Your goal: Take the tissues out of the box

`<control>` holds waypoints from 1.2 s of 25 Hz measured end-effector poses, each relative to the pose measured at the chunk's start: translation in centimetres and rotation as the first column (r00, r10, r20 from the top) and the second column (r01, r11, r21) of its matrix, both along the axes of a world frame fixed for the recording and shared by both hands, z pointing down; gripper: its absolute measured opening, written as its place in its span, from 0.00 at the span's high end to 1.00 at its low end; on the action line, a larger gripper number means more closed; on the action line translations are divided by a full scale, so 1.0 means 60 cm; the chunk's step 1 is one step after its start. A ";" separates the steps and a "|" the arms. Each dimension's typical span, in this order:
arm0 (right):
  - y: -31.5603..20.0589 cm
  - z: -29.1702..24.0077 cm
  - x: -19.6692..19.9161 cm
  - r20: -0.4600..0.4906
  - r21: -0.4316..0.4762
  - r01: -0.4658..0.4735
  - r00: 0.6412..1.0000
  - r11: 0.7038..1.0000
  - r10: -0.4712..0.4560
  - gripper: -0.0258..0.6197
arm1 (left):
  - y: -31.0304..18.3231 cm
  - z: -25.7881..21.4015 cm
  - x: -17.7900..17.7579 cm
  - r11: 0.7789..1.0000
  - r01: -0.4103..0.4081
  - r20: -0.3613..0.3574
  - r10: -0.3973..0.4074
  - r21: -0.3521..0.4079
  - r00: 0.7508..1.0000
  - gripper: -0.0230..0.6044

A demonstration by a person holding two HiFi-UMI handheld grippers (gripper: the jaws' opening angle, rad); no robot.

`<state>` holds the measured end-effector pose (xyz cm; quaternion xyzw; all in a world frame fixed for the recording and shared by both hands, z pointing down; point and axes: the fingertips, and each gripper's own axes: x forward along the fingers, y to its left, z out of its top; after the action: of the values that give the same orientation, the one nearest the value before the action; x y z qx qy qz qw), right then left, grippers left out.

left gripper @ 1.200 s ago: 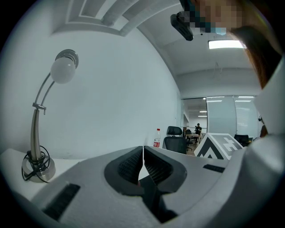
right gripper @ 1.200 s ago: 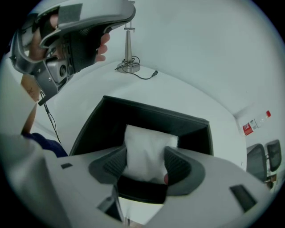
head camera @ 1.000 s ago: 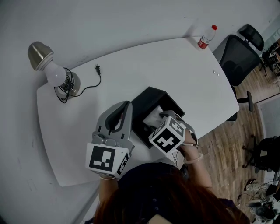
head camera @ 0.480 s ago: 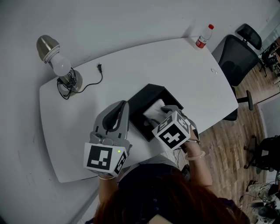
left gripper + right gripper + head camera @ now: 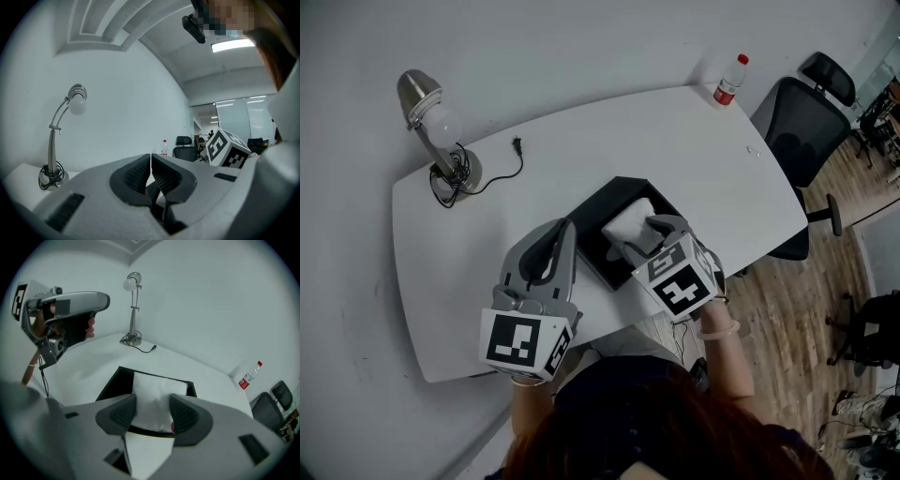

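- Right gripper [image 5: 639,234]: jaws clamped on the tissues [image 5: 628,221], one pad against each side of the white pack. Its own view shows the same grip [image 5: 152,414].
- Tissues [image 5: 152,397]: at frame centre, over the open top of the black box [image 5: 598,217]. Whether the pack's lower end has cleared the rim cannot be told.
- Box: stands on the white table [image 5: 675,141], close to the table's lower edge and well apart from the other edges.
- Left gripper [image 5: 567,227]: jaws together with nothing between them [image 5: 151,174], tip just beside the box's left wall. Contact not confirmed.
- Open room: bare tabletop above and to the right of the box.
- Upper left: lamp [image 5: 427,108] and its loose cord [image 5: 502,169] near the table edge.
- Upper right corner of the table: bottle [image 5: 728,82], at the rim.
- Right of frame: chair [image 5: 802,117] against the table's edge.
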<state>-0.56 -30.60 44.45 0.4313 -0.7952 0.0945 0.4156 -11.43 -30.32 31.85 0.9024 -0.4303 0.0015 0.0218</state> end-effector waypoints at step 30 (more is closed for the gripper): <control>0.093 -0.153 -0.016 0.207 0.426 -0.102 0.978 0.899 0.013 0.60 | 0.184 -0.035 -0.007 0.996 0.052 -0.023 -0.051 0.071 0.998 0.92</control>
<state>-1.53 -24.99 35.25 0.5247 -0.8205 -0.0302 0.2246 -11.85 -19.29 29.72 0.8912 -0.4529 -0.0243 -0.0061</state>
